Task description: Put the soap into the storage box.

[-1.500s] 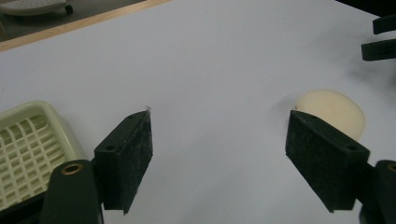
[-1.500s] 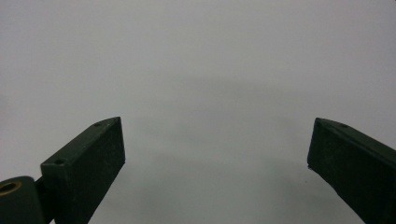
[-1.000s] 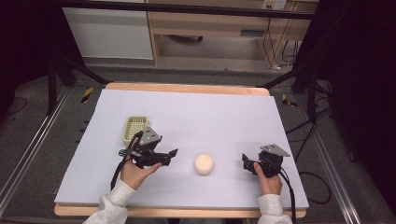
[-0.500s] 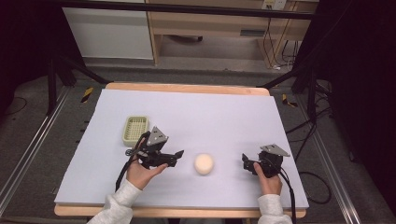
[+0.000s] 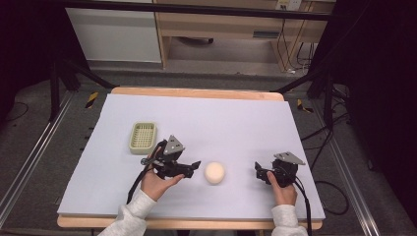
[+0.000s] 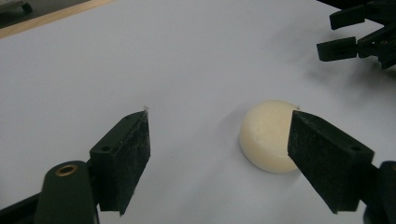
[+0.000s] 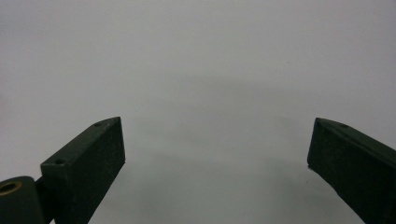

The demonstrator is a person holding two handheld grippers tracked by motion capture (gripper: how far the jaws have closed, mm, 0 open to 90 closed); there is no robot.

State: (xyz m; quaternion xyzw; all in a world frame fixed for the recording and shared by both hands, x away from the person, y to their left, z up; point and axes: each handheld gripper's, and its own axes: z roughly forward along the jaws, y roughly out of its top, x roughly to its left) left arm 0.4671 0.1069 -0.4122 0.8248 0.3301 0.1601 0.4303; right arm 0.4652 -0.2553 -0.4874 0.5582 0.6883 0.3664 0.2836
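Two black jaws of the left hand-held gripper (image 6: 218,156) rise from the bottom edge over a pale, white-covered table (image 6: 187,56), standing well apart after having just been opening. Nothing is pressed between them. A cream-coloured round puck (image 6: 266,135), flat on top and resting on the table, lies just ahead of the jaws and off toward the right one, whose pad overlaps its right edge in the frame; whether they touch cannot be told. In the upper right corner, the dark jaws of the right hand-held gripper (image 6: 348,35) reach in above a soft shadow. A strip of bare wooden table edge (image 6: 51,17) runs along the upper left.
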